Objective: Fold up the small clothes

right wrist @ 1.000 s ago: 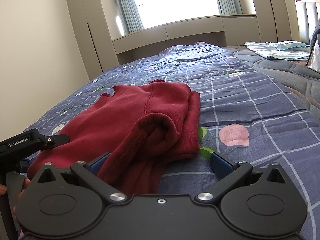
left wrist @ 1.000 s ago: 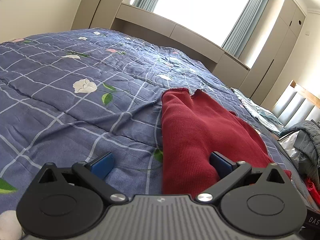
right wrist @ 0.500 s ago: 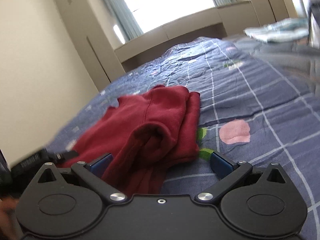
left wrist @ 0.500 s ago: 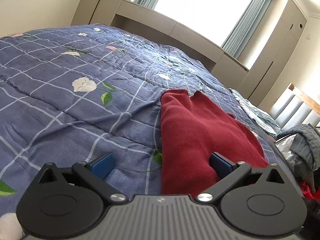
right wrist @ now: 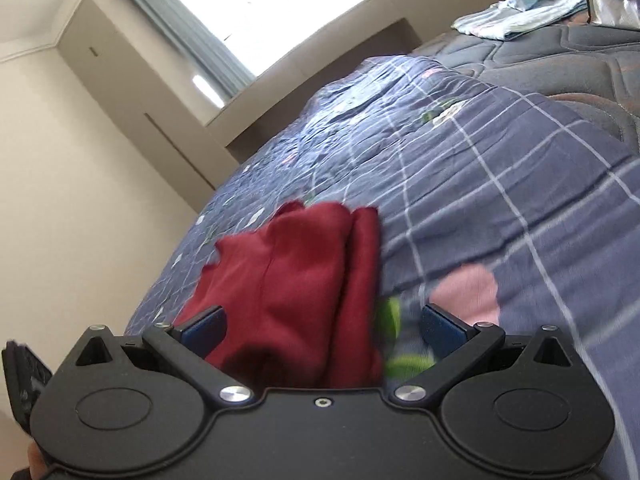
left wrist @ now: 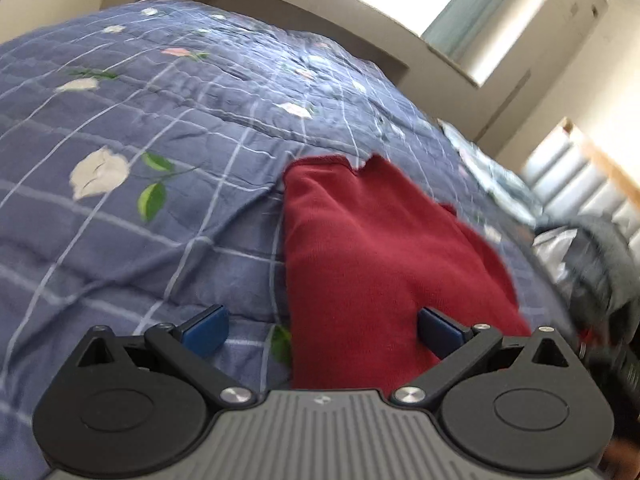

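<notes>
A dark red knit garment (left wrist: 372, 256) lies partly folded on the blue checked floral quilt (left wrist: 160, 168). My left gripper (left wrist: 322, 332) is open just above the garment's near left edge, its right blue pad (left wrist: 438, 330) over the red cloth and its left pad (left wrist: 206, 328) over the quilt. In the right wrist view the same garment (right wrist: 304, 276) shows its bunched right side, and my right gripper (right wrist: 322, 330) is open over that near end, gripping nothing. The garment's nearest hem is hidden behind both gripper bodies.
A folded light blue cloth (right wrist: 520, 12) lies far off on a grey quilted cover (right wrist: 560, 64). A grey garment pile (left wrist: 600, 256) sits by the padded headboard (left wrist: 580, 176). Walls, cabinets and a bright window (right wrist: 280, 12) stand beyond the bed.
Both grippers have tilted and swung, blurring the views; the right one has moved closer over the garment's bunched end. Both stay open and the garment has not visibly shifted.
</notes>
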The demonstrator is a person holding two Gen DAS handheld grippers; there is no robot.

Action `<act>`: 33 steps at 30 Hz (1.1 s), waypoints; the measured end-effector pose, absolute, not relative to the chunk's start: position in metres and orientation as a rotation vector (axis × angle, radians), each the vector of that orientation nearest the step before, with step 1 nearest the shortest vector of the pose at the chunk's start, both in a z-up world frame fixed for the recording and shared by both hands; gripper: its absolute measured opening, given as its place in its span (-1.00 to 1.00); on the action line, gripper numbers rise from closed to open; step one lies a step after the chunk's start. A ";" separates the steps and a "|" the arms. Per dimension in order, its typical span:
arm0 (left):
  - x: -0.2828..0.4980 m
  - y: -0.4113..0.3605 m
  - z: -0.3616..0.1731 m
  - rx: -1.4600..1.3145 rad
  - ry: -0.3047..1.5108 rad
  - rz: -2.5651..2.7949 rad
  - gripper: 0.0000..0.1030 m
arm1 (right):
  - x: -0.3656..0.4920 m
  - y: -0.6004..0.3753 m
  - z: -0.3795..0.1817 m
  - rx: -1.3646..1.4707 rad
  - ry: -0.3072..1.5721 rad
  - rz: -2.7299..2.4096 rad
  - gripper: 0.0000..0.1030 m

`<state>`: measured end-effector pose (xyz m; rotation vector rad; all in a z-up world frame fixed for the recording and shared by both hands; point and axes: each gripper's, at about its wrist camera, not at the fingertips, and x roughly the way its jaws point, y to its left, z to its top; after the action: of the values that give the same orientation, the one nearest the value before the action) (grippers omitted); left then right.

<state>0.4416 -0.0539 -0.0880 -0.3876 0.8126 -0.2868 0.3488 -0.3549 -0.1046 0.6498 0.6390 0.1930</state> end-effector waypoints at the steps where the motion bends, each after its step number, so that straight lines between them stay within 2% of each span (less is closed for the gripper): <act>1: 0.442 -0.057 -0.088 -0.358 0.807 -0.291 1.00 | 0.354 -0.354 -0.104 0.645 0.640 0.182 0.99; 9: 0.446 -0.061 -0.089 -0.313 0.816 -0.313 1.00 | 0.371 -0.331 -0.106 0.503 0.628 0.115 0.97; 18: 0.448 -0.062 -0.088 -0.301 0.829 -0.319 1.00 | 0.363 -0.324 -0.109 0.466 0.576 0.139 0.54; 20: 0.448 -0.063 -0.087 -0.297 0.837 -0.317 1.00 | 0.362 -0.323 -0.109 0.465 0.567 0.162 0.31; 23: 0.449 -0.064 -0.085 -0.284 0.848 -0.311 1.00 | 0.361 -0.319 -0.108 0.449 0.559 0.174 0.16; 29: 0.452 -0.068 -0.081 -0.263 0.872 -0.297 1.00 | 0.361 -0.320 -0.109 0.459 0.541 0.192 0.02; 33: 0.452 -0.072 -0.076 -0.233 0.880 -0.280 1.00 | 0.359 -0.320 -0.109 0.457 0.534 0.194 -0.01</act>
<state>0.4517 -0.0720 -0.0759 -0.2335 0.8803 -0.2804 0.3589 -0.3197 -0.1089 0.4570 0.5345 0.1938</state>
